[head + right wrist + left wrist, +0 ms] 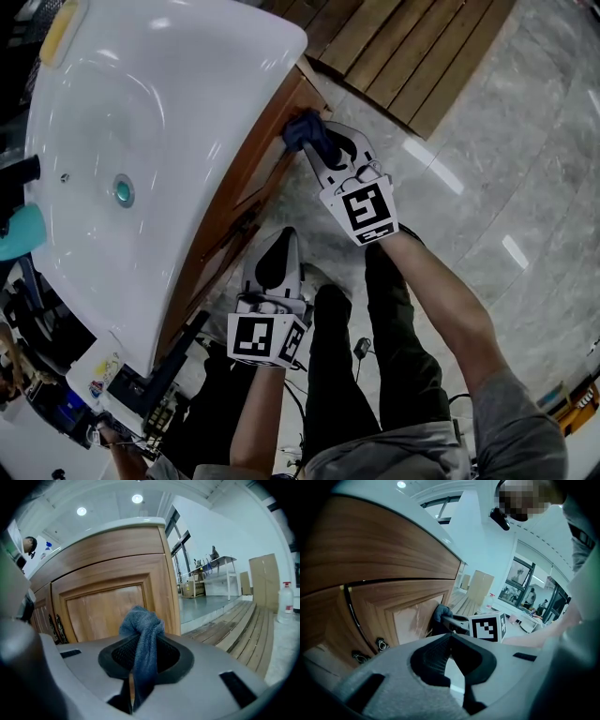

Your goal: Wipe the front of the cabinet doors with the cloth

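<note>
A wooden cabinet with panelled doors (246,186) stands under a white sink (159,103). My right gripper (314,142) is shut on a bunched blue cloth (301,128), and the cloth is up against the top of the right door near the cabinet's corner. In the right gripper view the cloth (142,626) sticks out of the jaws in front of the door panel (103,611). My left gripper (284,239) hangs lower, close to the cabinet front, its jaws together and holding nothing. The left gripper view shows the door (410,618), the cloth (439,613) and the right gripper (455,620) beyond.
A dark bar handle (350,611) and ring pulls (382,645) sit on the doors. A slatted wooden platform (412,47) lies to the cabinet's right on the glossy marble floor (506,187). The person's legs (375,356) stand just behind both grippers.
</note>
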Motion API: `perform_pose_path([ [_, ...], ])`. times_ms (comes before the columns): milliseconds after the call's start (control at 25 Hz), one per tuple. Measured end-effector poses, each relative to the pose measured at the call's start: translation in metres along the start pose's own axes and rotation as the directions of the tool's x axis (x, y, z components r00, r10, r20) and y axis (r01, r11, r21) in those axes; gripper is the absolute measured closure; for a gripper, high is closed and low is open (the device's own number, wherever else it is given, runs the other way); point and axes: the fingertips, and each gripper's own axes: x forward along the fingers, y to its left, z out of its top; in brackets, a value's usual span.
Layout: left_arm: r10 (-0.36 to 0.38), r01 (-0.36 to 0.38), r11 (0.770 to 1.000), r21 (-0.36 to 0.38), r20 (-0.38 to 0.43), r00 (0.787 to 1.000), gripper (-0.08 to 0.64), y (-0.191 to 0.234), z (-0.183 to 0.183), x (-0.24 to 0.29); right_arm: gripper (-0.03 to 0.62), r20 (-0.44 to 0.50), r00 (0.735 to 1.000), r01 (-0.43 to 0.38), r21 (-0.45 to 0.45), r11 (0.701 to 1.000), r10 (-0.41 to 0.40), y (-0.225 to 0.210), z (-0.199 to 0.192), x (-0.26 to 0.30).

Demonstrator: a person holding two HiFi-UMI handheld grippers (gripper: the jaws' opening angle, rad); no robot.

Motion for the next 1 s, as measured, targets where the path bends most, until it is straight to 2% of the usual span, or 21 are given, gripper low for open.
perform_pose_path([
  [360,0.001,-0.001,1.000,0.001,0.001,1.000,0.552,0.001,0.004,0.000,0.518,0.007,0.995,0.098,0.061,0.993,-0.098,-0.043,0.007,-0.003],
  [760,-0.006,0.006,1.000,-0.002,-0.004,1.000,0.552,-0.001,0.000,0.003,0.518,0.001,0.997,0.077,0.008,0.997,-0.077,-0.046,0.009,0.002],
  [1000,0.002,-0.002,1.000,-0.008,-0.010,1.000,0.552,0.005,-0.002,0.007,0.518,-0.033,0.997,0.072,0.006,0.997,-0.072,-0.048,-0.010,0.009],
])
